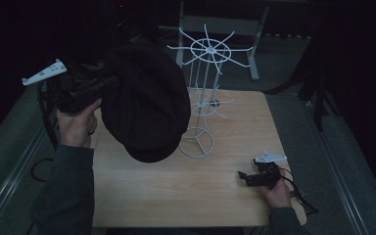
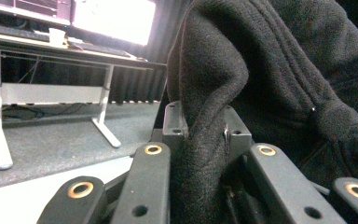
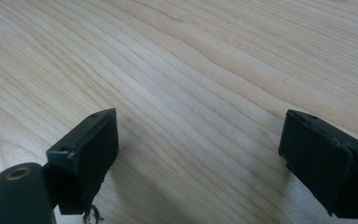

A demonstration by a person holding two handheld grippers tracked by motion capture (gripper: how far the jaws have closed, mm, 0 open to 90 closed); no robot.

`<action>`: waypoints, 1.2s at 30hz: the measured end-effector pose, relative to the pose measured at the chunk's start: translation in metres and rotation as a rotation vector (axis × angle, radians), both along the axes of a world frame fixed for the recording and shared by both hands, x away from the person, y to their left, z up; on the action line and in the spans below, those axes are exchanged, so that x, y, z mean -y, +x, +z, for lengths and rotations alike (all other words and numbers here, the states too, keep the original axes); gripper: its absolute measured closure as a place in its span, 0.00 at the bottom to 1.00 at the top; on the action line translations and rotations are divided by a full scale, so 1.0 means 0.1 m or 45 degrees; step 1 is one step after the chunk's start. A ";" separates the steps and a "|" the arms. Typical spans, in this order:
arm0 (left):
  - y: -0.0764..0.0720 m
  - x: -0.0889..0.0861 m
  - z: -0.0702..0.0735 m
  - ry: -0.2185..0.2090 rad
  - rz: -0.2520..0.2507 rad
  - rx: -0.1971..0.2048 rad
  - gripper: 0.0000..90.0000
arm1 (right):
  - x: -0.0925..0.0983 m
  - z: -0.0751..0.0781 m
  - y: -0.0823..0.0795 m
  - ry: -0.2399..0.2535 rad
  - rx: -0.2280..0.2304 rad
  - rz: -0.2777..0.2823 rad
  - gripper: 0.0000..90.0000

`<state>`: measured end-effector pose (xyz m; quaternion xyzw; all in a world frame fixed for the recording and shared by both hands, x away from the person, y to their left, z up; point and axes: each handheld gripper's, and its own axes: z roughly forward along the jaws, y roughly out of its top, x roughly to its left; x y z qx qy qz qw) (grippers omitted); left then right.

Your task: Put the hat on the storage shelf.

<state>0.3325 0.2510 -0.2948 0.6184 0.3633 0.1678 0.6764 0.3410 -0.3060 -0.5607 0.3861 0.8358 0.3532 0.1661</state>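
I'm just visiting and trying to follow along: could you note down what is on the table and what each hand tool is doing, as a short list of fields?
Surface: wooden table
Item held: black cap, lifted above the table's left part
Left tool: shut on a fold of the black cap's fabric
Right tool: jaws apart, nothing between them, low over bare wood near the table's right edge
Stand: white wire rack with spoke-like hooks, upright at the table's far side, beside the cap
Hooks: bare
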 end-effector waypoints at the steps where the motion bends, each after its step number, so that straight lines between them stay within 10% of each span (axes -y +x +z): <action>1: 0.00 0.01 0.00 -0.001 -0.004 0.000 0.86 | 0.00 0.00 0.00 0.000 0.000 0.000 0.13; 36: 0.13 0.30 0.21 -0.005 0.002 0.026 0.86 | 0.00 0.00 0.00 -0.001 -0.001 -0.001 0.13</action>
